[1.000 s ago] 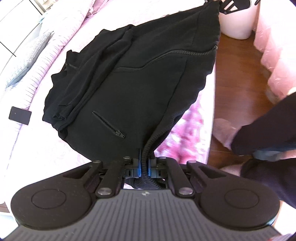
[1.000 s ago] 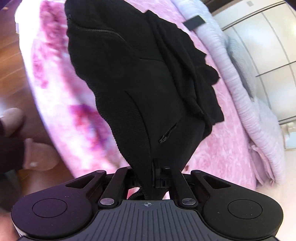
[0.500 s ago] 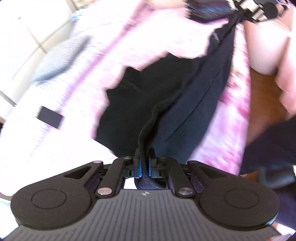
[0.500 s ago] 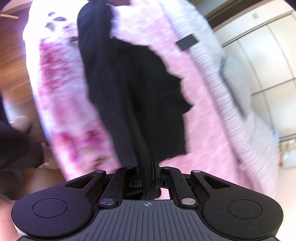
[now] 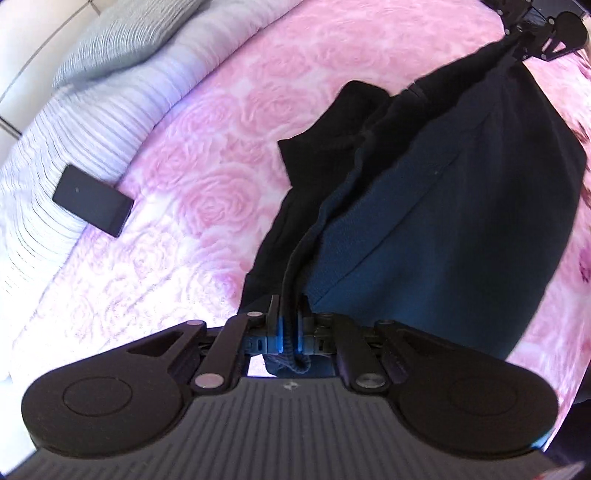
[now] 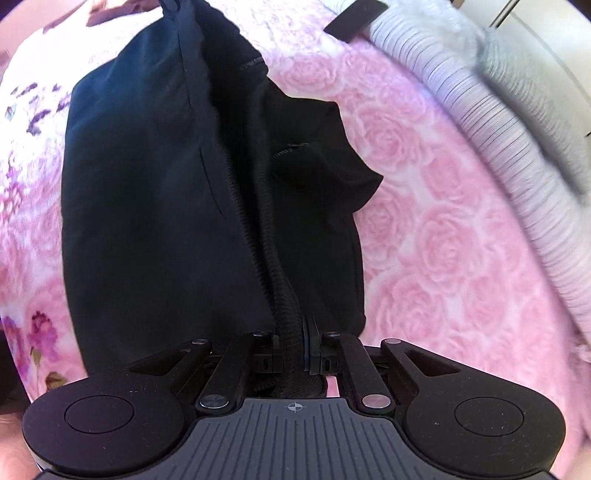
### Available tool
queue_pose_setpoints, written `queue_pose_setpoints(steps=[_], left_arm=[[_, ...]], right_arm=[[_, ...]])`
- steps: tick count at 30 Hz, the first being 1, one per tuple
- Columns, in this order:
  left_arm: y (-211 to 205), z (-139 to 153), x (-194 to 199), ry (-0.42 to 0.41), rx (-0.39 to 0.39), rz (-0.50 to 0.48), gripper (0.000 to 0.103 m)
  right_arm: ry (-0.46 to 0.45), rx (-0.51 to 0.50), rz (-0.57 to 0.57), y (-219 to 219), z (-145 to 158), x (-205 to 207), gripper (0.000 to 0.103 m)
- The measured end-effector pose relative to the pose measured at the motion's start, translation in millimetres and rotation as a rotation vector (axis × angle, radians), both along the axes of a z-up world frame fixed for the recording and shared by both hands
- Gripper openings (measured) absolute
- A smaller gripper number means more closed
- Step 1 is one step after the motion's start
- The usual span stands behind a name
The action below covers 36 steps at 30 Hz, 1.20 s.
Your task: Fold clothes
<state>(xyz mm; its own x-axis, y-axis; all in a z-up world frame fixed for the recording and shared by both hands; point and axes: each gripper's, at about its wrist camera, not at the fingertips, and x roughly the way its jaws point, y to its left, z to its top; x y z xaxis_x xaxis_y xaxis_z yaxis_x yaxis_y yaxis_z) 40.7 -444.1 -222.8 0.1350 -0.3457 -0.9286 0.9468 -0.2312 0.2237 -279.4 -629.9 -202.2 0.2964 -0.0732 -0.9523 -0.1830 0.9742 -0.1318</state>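
Observation:
A black zip-up jacket [image 5: 424, 206] hangs stretched between my two grippers above a pink rose-patterned bedspread [image 5: 207, 173]. My left gripper [image 5: 290, 314] is shut on the jacket's ribbed hem. The right gripper [image 5: 524, 40] shows at the top right of the left wrist view, pinching the far end of the same hem. In the right wrist view the jacket [image 6: 159, 192] drapes down onto the bedspread [image 6: 443, 229], and my right gripper [image 6: 295, 332] is shut on the ribbed hem. A zipped pocket shows on the lower layer.
A small black flat device [image 5: 92, 205] lies on the bed beside a striped lavender quilt [image 5: 85, 122]; it also shows in the right wrist view as the black device [image 6: 354, 18]. A grey pillow [image 5: 122, 40] rests behind the quilt.
Both grippers have carried the jacket's hem across, from the bed's edge over the middle of the bed. The jacket, spread flat before, now hangs doubled over. The floor has left both views.

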Motion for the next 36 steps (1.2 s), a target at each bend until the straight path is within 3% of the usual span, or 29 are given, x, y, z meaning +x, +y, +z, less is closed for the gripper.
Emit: queue_pose_setpoints(steps=[5,15,17,19,21,24,26,28,34,36], left_arm=[[-32,-10,20,0.025,0.024,0.029,0.005],[-96,-76,68,0.076,0.051,0.062,0.005],[-101,-92,75,0.078,0.061,0.079,0.009],[-107,-106,83,0.068,0.064,0.123,0.021],[-110,-114,93,0.032,0.043,0.18,0.021],[-109,-115,111,0.046,0.014,0.268,0.021],[-105,-113,119,0.037,0.004,0.306,0.02],[-98,-106,120,0.041,-0.021,0.325,0.02],[-85,-83,83,0.168,-0.108,0.309,0.019],[-88,-89,61,0.22,-0.103,0.256,0.02]], right_arm=[[0.008,0.091,-0.036,-44,-9,26,0.006],[0.021,0.163,-0.19,-108,-52,79,0.006],[0.015,0.19,-0.253,-120,-65,84,0.006],[0.008,0.237,-0.331,-131,-77,85,0.006],[-0.009,0.282,-0.413,-139,-85,81,0.006],[-0.07,0.342,-0.565,-149,-88,65,0.016],[-0.123,0.362,-0.677,-155,-87,53,0.032],[-0.169,0.358,-0.771,-160,-84,41,0.054],[-0.277,0.328,-0.91,-151,-64,22,0.056],[-0.283,0.395,-0.963,-154,-66,14,0.056]])
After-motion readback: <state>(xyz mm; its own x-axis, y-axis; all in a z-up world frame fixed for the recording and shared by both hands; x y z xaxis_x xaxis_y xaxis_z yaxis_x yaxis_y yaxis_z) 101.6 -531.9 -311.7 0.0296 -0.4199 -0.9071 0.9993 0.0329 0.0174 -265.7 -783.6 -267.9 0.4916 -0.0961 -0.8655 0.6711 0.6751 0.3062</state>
